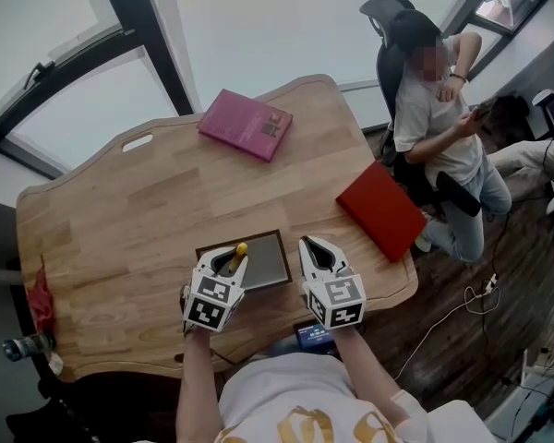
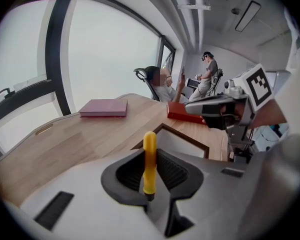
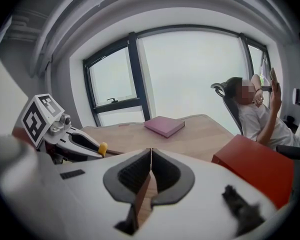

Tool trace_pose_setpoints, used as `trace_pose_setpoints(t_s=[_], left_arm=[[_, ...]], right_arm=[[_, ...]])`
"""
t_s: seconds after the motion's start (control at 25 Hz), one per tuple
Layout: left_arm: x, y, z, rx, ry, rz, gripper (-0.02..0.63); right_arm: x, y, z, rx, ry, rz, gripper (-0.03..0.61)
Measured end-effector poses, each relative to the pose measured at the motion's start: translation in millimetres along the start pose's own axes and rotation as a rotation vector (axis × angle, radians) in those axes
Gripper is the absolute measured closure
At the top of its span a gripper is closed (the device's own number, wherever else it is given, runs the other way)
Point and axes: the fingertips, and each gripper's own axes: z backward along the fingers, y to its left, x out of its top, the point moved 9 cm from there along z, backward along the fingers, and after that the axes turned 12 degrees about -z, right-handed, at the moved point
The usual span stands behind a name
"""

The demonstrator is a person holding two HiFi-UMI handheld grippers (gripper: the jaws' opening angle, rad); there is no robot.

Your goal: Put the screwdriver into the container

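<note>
A yellow-handled screwdriver [image 2: 149, 159] stands upright between the jaws of my left gripper [image 1: 229, 264], which is shut on it; the handle tip [image 1: 241, 247] pokes out over the container's near left corner. The container [image 1: 266, 258] is a shallow grey tray with a dark brown rim, lying on the wooden table near its front edge. From the left gripper view its rim [image 2: 185, 135] lies just beyond the jaws. My right gripper [image 1: 321, 256] hovers by the tray's right side, shut with nothing in it. In the right gripper view the screwdriver handle [image 3: 103, 148] shows at left.
A pink book [image 1: 246, 124] lies at the table's far side and a red book [image 1: 381, 209] at its right edge. A seated person [image 1: 439, 118] is beyond the right corner. A red rag [image 1: 39, 298] hangs at the left edge. Cables run over the floor at right.
</note>
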Motion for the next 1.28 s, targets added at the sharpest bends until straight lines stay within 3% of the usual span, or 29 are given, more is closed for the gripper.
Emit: trace_pose_setpoints(t_s=[0.44,1.28], left_arm=[[6,-5,-16,-0.089,0.061,-0.09,0.535],[10,-10,-50,-0.206,0.162,-0.163,0.535]], right_arm=[[-2,-8,-6,-0.011,0.018,-0.038,0.546],[-6,-26,-20,-0.027,0.05,-0.069,0.546]])
